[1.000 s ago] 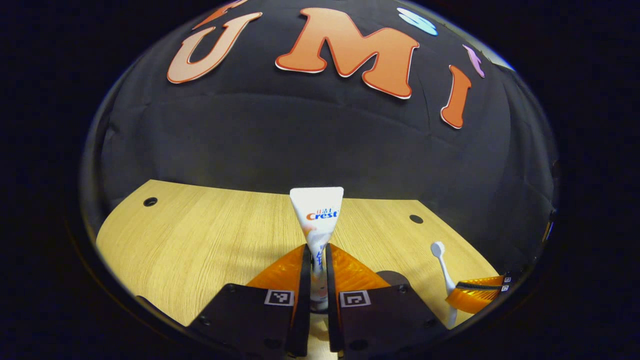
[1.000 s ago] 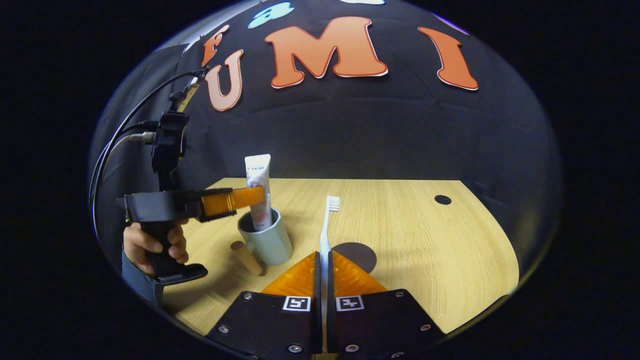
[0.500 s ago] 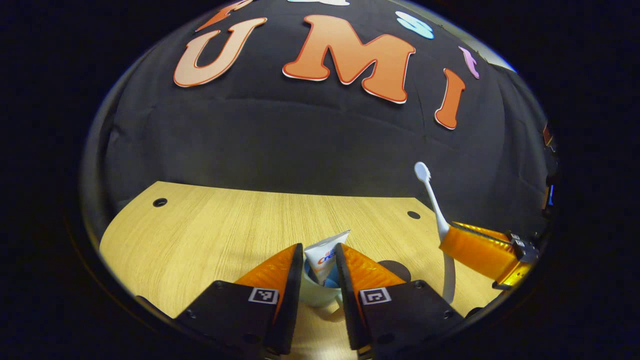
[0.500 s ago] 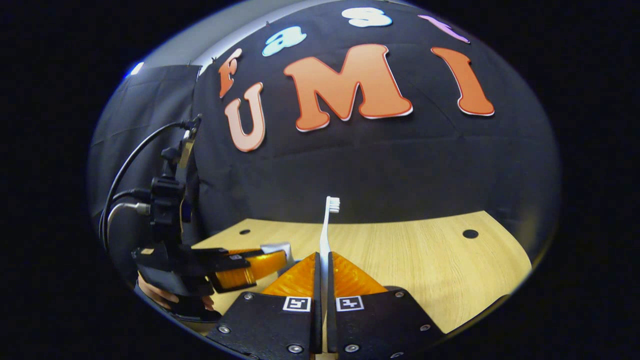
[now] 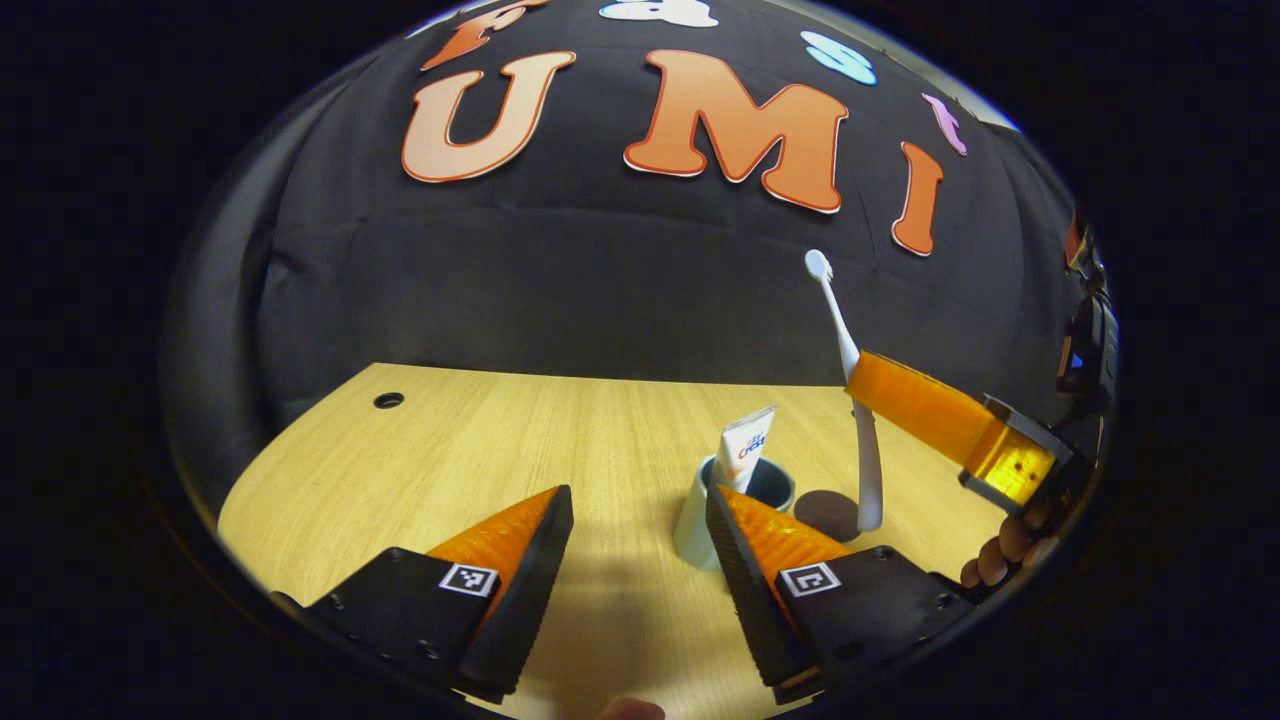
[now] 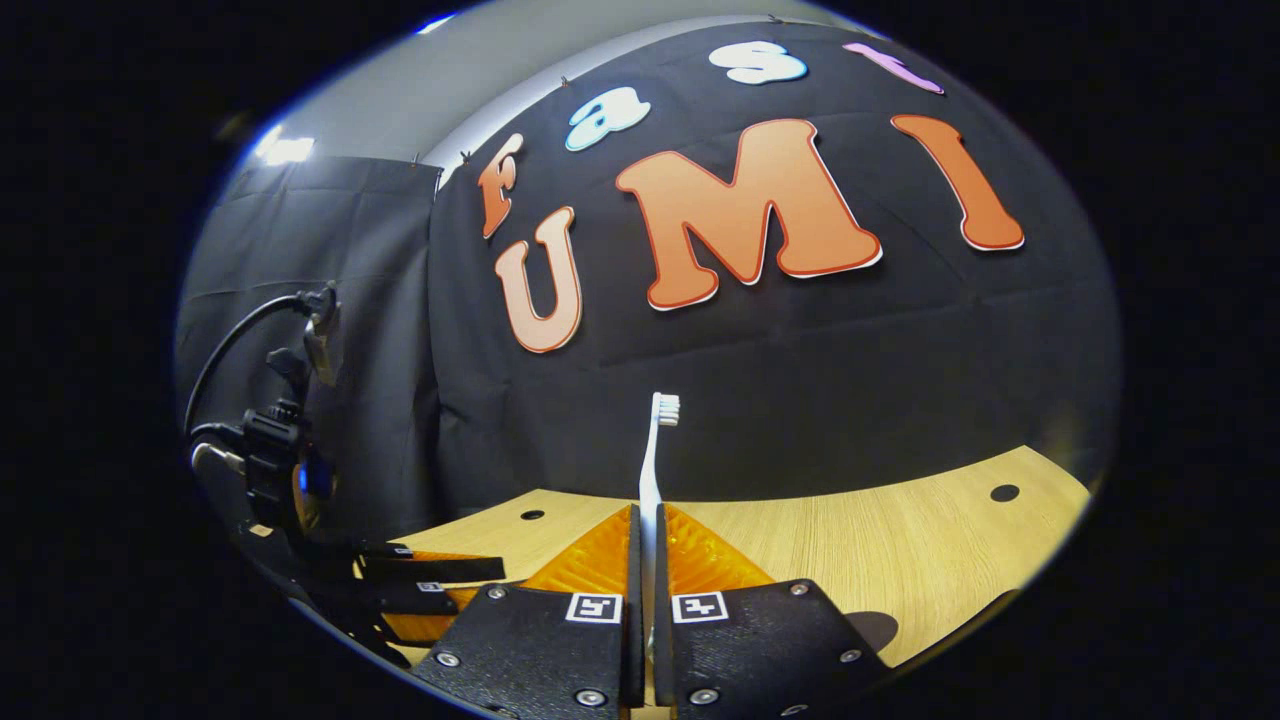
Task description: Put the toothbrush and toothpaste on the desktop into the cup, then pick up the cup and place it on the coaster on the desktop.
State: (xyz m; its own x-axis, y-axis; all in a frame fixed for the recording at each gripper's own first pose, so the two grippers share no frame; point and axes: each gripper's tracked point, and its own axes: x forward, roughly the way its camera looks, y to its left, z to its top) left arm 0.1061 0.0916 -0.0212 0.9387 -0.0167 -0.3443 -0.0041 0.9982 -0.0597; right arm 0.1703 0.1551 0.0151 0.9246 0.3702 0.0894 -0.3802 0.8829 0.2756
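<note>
The left gripper [image 5: 635, 520] gapes wide, gripping nothing; the right gripper [image 6: 645, 530] pinches the upright toothbrush [image 6: 652, 460] tight.

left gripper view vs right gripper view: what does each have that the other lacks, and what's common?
Left gripper view alone: cup with the toothpaste standing in it, the dark coaster beside it, and the open left gripper with nothing between its fingers. Right gripper view alone: the right gripper seen along its own fingers, shut on the toothbrush. Both: toothbrush, both grippers, wooden desktop.
</note>
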